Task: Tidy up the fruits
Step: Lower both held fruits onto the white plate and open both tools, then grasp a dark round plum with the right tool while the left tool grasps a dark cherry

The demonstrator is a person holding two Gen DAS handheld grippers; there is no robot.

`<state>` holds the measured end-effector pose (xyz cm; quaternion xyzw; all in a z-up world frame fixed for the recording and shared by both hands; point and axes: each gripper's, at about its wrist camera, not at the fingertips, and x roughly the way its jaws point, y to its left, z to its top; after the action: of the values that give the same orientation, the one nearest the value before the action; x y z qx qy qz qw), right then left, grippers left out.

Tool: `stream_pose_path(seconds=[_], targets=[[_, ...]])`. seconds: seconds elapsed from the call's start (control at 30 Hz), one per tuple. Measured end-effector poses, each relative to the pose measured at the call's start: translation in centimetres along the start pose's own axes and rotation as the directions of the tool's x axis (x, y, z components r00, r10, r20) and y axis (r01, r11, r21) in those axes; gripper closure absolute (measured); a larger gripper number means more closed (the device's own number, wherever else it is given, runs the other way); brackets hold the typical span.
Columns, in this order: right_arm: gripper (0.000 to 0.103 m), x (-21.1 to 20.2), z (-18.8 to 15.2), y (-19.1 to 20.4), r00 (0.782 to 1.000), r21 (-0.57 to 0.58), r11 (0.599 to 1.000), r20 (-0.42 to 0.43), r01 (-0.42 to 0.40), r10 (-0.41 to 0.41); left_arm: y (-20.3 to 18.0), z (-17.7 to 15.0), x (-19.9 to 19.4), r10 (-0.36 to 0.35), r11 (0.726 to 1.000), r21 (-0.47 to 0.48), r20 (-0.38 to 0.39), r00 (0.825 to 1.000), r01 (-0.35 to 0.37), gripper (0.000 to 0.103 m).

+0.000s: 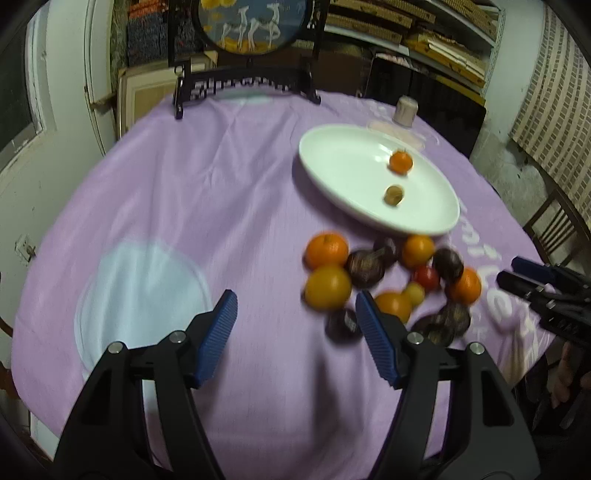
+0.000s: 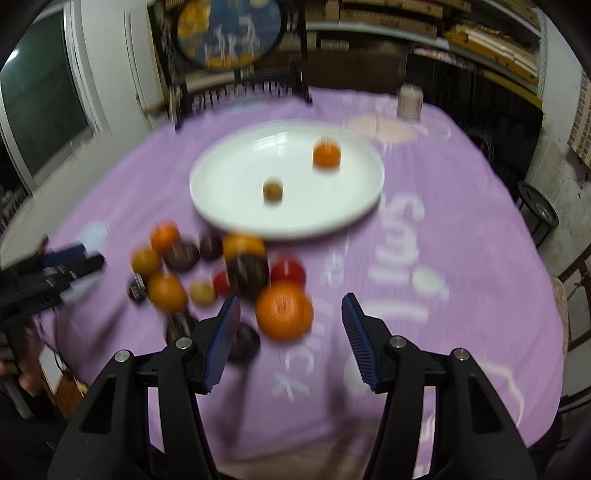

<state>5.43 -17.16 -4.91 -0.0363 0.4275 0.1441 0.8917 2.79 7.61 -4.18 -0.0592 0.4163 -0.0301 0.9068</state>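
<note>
Sorting so far: only two pieces sit on the white plate point(image 1: 332, 147), a small orange one point(image 1: 401, 162) and a brownish round one point(image 1: 394, 195), so I'd say this is barely started.
Left side: left gripper point(image 1: 297, 338) hangs over bare purple cloth point(image 1: 221, 184), jaws about half open, nothing between them.
Middle: the fruit pile point(image 1: 391, 280) is still loose on the desk just in front of the plate. Oranges, dark purple ones, a couple of red and yellow small ones. All of it still needs moving.
Right side: right gripper point(image 2: 290, 339) is at the near edge of the pile, jaws roughly half open. A big orange point(image 2: 284, 310) shows in the gap between them, but they aren't pressing on it.
Desk: round, covered in that purple cloth with pale printed lettering, a small cup point(image 1: 405, 110) at the far edge.
Room: dim and cluttered, shelves point(image 1: 424, 33) of stacked boxes behind, plus a round decorative panel point(image 1: 255, 26) on a dark stand.
</note>
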Motion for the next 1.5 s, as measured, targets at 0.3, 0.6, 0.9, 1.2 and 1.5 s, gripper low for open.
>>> stream_pose_path(seconds=[0.3, 0.6, 0.9, 1.2, 1.5], targets=[[0.045, 1.3, -2.8, 1.6, 0.995, -0.023, 0.997, -0.069, -0.067, 0.066, 0.5, -1.5, 0.1, -0.019, 1.000, -0.006, -0.031, 0.999, 0.019, 0.032], [0.063, 4.8, -2.2, 5.0, 0.997, -0.125, 0.991, -0.069, -0.052, 0.044, -0.7, -2.1, 0.6, -0.041, 0.999, 0.030, -0.064, 0.997, 0.043, 0.030], [0.063, 2.7, -3.5, 3.0, 0.997, -0.073, 0.996, -0.071, -0.048, 0.043, -2.3, -2.5, 3.5, -0.055, 0.996, 0.056, -0.125, 0.991, 0.062, 0.036], [0.063, 2.0, -4.5, 1.7, 0.996, -0.009, 0.998, -0.064, -0.059, 0.058, -3.6, -1.8, 5.2, -0.064, 0.993, 0.086, -0.120, 0.991, 0.075, 0.075], [0.063, 0.8, -3.7, 1.8, 0.995, -0.007, 0.995, -0.025, -0.096, 0.096, -3.7, -1.5, 2.3, -0.088, 0.992, 0.084, -0.061, 0.994, 0.093, 0.075]])
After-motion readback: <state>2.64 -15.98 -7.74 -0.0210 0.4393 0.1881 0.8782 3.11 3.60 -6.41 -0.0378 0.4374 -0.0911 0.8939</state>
